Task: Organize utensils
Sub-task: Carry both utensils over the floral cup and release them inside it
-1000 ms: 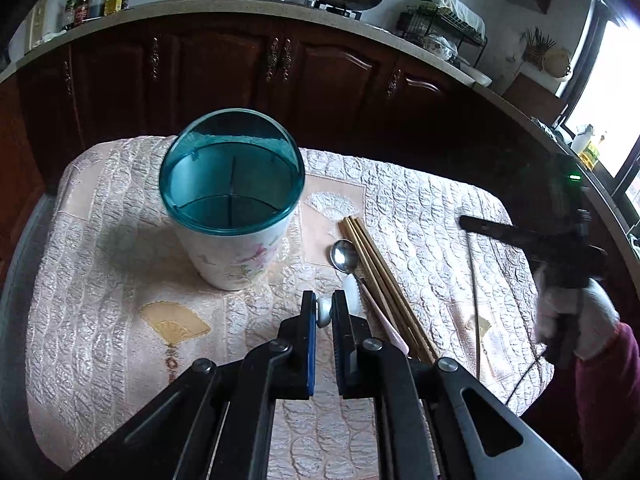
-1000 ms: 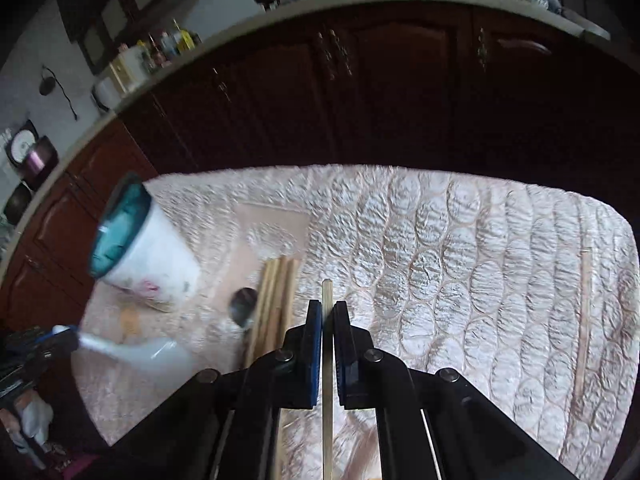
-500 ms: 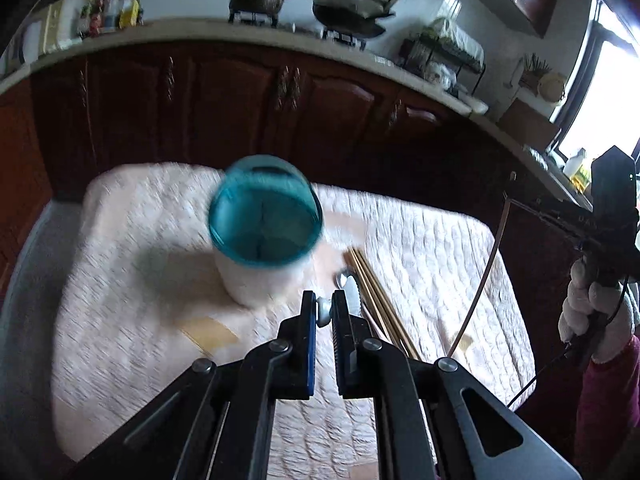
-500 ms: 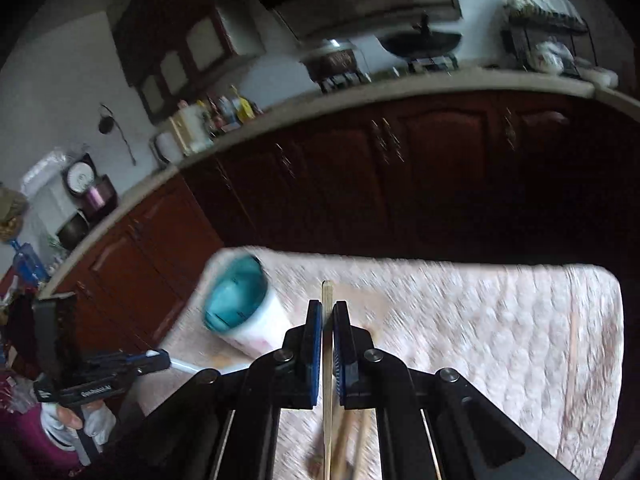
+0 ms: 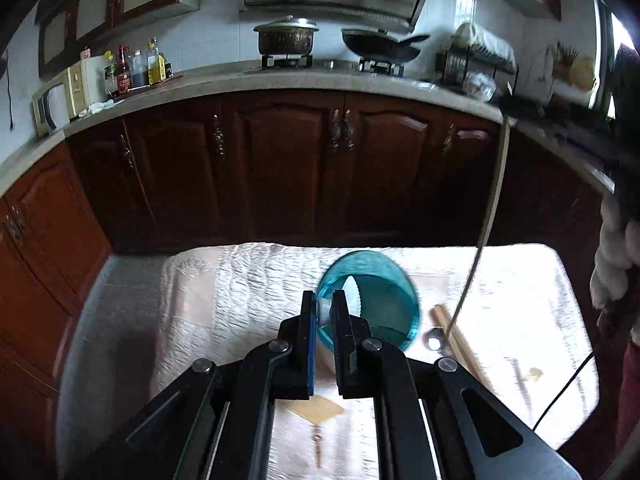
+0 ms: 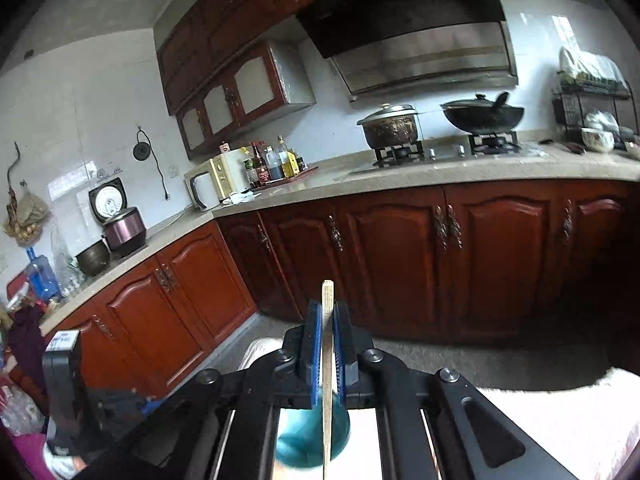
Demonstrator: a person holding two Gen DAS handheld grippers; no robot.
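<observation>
My left gripper (image 5: 325,310) is shut on a white ceramic spoon (image 5: 352,298), whose bowl hangs over the teal-rimmed utensil holder (image 5: 384,300) on the quilted table. My right gripper (image 6: 328,320) is shut on a single wooden chopstick (image 6: 327,360), held nearly upright above the holder (image 6: 304,440). In the left wrist view that chopstick (image 5: 494,196) slants down toward the table just right of the holder, with the right gripper (image 5: 520,114) at its top. More chopsticks (image 5: 452,334) and a metal spoon (image 5: 434,336) lie right of the holder.
The table wears a pale quilted cloth (image 5: 248,280) with its far edge near dark wood kitchen cabinets (image 5: 288,168). A counter (image 6: 400,176) behind carries a pot, a wok, bottles and a microwave. My gloved hand (image 5: 612,256) is at the right.
Both grippers have risen and tilted up, so more kitchen shows. The white spoon now hangs over the holder's mouth. The right gripper's chopstick has swung upright above the holder.
</observation>
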